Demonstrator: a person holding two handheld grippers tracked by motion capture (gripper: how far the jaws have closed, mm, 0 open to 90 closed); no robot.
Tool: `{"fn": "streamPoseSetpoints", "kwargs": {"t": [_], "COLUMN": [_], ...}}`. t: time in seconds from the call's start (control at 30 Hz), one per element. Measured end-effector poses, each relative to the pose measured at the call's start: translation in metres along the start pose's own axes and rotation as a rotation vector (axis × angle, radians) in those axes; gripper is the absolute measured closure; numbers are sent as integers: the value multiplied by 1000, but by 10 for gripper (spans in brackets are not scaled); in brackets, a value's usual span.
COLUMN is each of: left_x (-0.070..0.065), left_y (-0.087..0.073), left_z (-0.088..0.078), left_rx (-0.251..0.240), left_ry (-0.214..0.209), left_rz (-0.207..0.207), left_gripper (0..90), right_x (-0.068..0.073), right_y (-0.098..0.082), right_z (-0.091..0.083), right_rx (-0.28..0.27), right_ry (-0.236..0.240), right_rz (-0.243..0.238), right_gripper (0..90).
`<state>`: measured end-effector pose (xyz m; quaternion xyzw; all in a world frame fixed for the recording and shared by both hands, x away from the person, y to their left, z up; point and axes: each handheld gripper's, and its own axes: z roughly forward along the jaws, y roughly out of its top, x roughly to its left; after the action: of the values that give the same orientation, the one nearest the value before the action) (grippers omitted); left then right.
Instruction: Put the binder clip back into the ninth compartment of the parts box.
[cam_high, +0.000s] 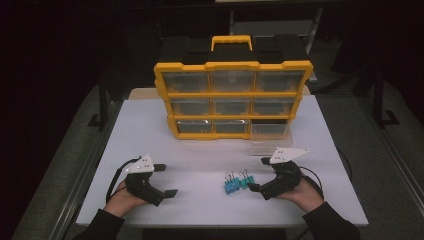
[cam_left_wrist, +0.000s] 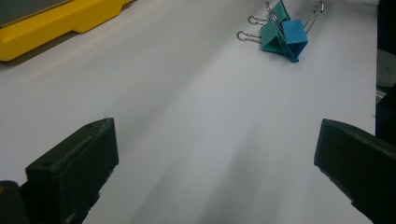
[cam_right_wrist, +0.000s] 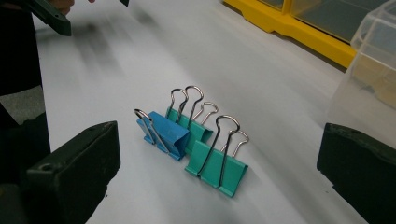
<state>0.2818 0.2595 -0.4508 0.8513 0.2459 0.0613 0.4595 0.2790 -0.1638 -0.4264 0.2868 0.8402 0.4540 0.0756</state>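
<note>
Three binder clips, one blue (cam_right_wrist: 164, 133) and two teal (cam_right_wrist: 215, 166) (cam_right_wrist: 192, 123), are seen lying close together on the white worktop (cam_high: 210, 155), near its front edge and right of the middle. The right gripper (cam_high: 262, 175) is held just beside them, its jaws spread wide with nothing between. The left gripper (cam_high: 166, 180) is held near the front left corner, equally wide open and empty. A yellow drawer organizer (cam_high: 233, 95) is placed at the back edge, and one clear drawer (cam_high: 269, 137) is pulled out from its bottom right.
</note>
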Motion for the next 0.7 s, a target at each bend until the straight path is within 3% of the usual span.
{"fn": "streamPoseSetpoints", "kwargs": {"t": [0.7], "left_x": [-1], "left_y": [1], "left_z": [0], "left_rx": [-3], "left_ry": [0], "left_rz": [5], "left_gripper": [0], "right_x": [2], "right_y": [11], "right_z": [9], "right_rx": [-15], "right_ry": [43], "right_rz": [-2], "right_gripper": [0]}}
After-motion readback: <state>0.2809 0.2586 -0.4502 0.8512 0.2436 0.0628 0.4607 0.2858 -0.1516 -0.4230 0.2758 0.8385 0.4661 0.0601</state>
